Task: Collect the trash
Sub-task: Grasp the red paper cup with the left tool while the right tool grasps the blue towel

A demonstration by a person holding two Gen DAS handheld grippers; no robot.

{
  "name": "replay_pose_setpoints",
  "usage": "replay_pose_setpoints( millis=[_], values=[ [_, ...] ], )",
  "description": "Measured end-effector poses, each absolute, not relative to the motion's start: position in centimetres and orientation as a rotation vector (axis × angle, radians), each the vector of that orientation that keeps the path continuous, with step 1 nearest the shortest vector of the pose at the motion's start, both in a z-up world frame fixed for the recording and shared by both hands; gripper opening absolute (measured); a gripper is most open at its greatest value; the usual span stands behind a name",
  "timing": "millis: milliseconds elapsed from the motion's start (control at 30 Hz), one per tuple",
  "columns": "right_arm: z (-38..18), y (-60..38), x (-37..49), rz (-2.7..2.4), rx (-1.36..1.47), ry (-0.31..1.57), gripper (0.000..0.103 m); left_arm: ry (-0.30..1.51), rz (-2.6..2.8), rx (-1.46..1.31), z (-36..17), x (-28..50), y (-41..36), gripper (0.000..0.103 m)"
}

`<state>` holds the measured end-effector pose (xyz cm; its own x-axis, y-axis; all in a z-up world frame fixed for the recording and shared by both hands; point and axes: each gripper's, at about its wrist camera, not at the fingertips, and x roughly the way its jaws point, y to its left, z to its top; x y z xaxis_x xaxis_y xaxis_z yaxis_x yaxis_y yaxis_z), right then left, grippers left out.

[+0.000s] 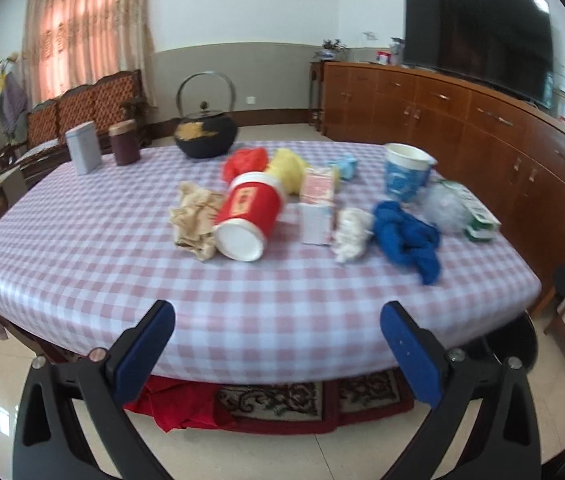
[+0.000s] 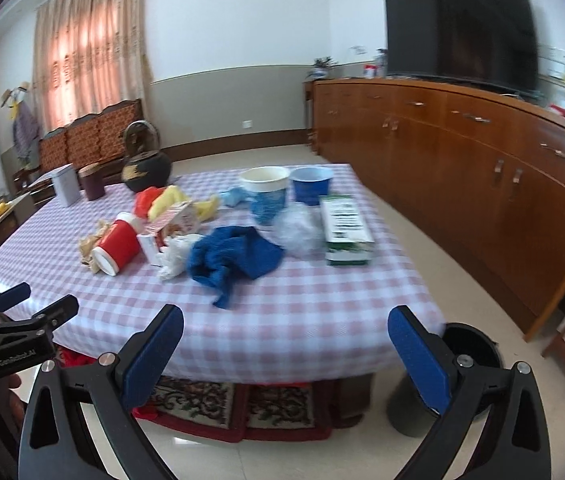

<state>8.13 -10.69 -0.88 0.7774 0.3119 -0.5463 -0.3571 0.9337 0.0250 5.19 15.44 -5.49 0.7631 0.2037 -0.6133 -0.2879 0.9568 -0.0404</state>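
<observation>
Both grippers — left gripper (image 1: 277, 334) and right gripper (image 2: 285, 338) — hover off the table's (image 1: 242, 320) near edge, jaws spread wide, holding nothing. Trash sits mid-table: red cup (image 1: 248, 216) tipped over, patterned paper cup (image 2: 265, 194) upright, contents unseen. Bin (image 2: 472, 344) stands by the near right corner.

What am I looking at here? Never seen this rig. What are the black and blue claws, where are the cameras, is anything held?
No robot arm: a person carries a two-finger gripper in each hand. Each picture comes from a fisheye camera on one gripper, looking along its blue-padded fingers. The left gripper and the right gripper both hang open and empty before the near edge of the checked table; the right view also catches the left gripper from the side. On the table: a tipped red cup, crumpled brown paper, a blue cloth, white wads, small cartons, paper cups, a black kettle. A dark bin stands on the floor by the table's near right corner.
</observation>
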Motion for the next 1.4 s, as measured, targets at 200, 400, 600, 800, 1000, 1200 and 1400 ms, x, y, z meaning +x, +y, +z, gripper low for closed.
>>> replay_pose_setpoints(
  millis=[200,400,600,800,1000,1200,1400],
  values=[
    [-2.8,-6.2,12.0,0.405,-0.128,0.616,0.098,0.666,0.320,-0.099,-6.9,8.5,17.7,0.096],
    [-4.9,-2.7,15.4,0.442,-0.171,0.662,0.091,0.696,0.308,-0.076,-8.2,11.7,19.0,0.086],
    [-6.7,-0.1,18.3,0.470,-0.202,0.698,0.086,0.689,0.315,-0.078,-8.3,14.1,20.5,0.086],
    [-8.3,1.2,21.3,0.461,-0.209,0.745,0.078,0.693,0.307,-0.064,-8.7,16.1,21.0,0.085],
    [-8.3,1.7,22.9,0.485,-0.189,0.759,0.064,0.712,0.307,-0.042,-9.0,17.8,20.7,0.078],
    [-8.3,1.6,22.4,0.513,-0.167,0.760,0.038,0.711,0.321,0.017,-9.0,18.0,19.9,0.060],
    [-7.2,0.5,21.6,0.519,-0.137,0.733,0.035,0.645,0.315,0.001,-7.1,16.5,19.5,0.060]
  ],
)
